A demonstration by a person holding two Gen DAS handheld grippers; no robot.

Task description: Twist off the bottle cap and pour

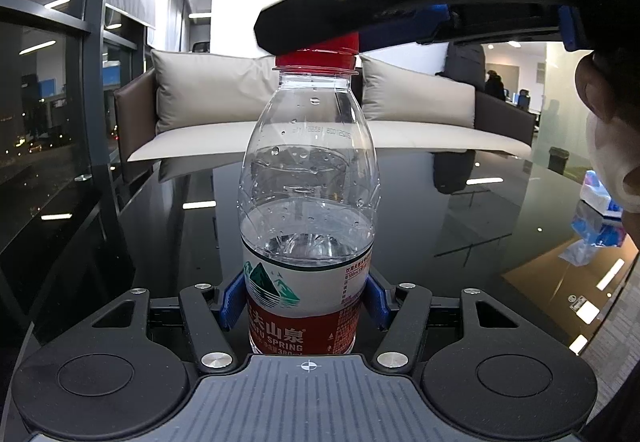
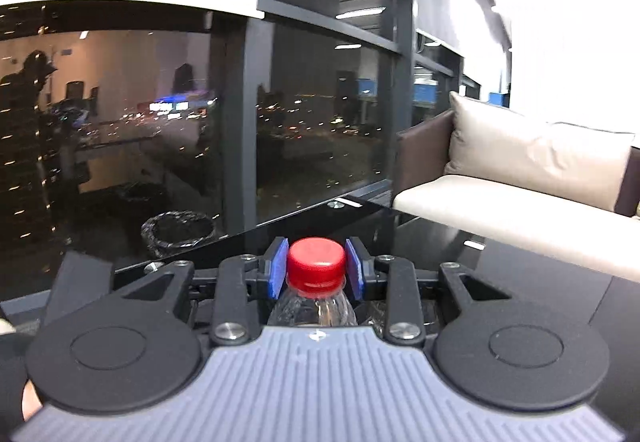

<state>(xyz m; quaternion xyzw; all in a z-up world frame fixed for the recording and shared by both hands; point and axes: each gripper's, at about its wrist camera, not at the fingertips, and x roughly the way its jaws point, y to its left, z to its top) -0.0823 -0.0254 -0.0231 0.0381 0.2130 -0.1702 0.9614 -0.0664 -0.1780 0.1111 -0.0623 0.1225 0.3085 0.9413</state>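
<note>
The water bottle [image 1: 308,209] stood upright on the dark shiny worktop [image 1: 480,209]. It was clear plastic, with water in its lower part and a label with a green mountain on it. The left tool [image 1: 305,302] was clenched on the bottle low down, with a blue pad [image 1: 231,300] pressed on each side of the label. The red cap [image 2: 317,260] sat on top of the bottle. The right tool [image 2: 317,268] came in from the side at the top. Its two blue pads [image 2: 279,268] sat on both sides of the cap, grasping it. A hand [image 1: 600,109] showed at the right edge. Behind the worktop was a sofa [image 1: 420,101] with pale cushions.
</note>
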